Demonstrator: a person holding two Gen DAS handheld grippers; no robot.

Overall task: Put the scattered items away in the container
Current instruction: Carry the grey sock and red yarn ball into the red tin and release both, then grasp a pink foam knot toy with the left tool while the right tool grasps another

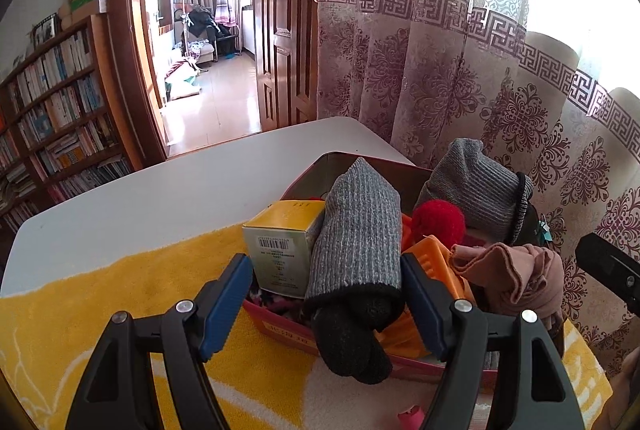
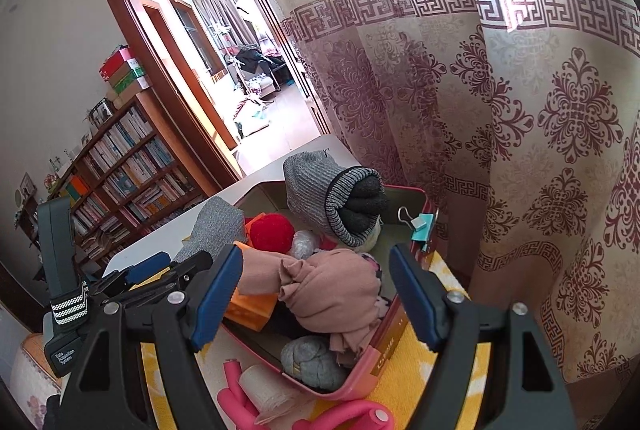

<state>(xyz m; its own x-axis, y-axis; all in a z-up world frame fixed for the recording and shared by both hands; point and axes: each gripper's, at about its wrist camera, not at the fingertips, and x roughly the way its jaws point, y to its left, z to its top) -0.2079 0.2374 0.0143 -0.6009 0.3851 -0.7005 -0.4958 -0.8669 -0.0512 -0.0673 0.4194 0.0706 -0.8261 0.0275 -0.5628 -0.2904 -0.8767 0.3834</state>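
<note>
The red tin (image 2: 404,326), sitting on a yellow towel (image 1: 100,294) in the lower middle of both views, is already heaped, so the tidying looks well along, with the job now one of settling a piece that hangs out and fetching the last strays. In the left wrist view the left gripper (image 1: 326,300) stands with its blue pads apart on either side of a grey ribbed sock (image 1: 356,242) whose dark end droops over the tin's near wall; the pads appear not to press it, though the sock fills most of the gap and contact on the right pad is hard to rule out. The right gripper (image 2: 314,296) is spread wide above a crumpled pink cloth (image 2: 332,294) at the centre of its frame, holding nothing. Packed around these are a yellow box (image 1: 282,242), a red yarn ball (image 2: 272,232), an orange piece (image 2: 250,310), a rolled grey hat (image 2: 320,190), a teal clip (image 2: 420,226) on the far rim and a small grey bundle (image 2: 312,362) at the near corner. Still outside, at the bottom of the right wrist view, lie pink foam rollers (image 2: 236,390) and a pale roll (image 2: 268,386) on the towel. The next move, as I judge it, calls for tucking the sock's drooping end inside, then lowering a gripper to the rollers and finding room on a pile that is soft, uneven and likely to spill.
</note>
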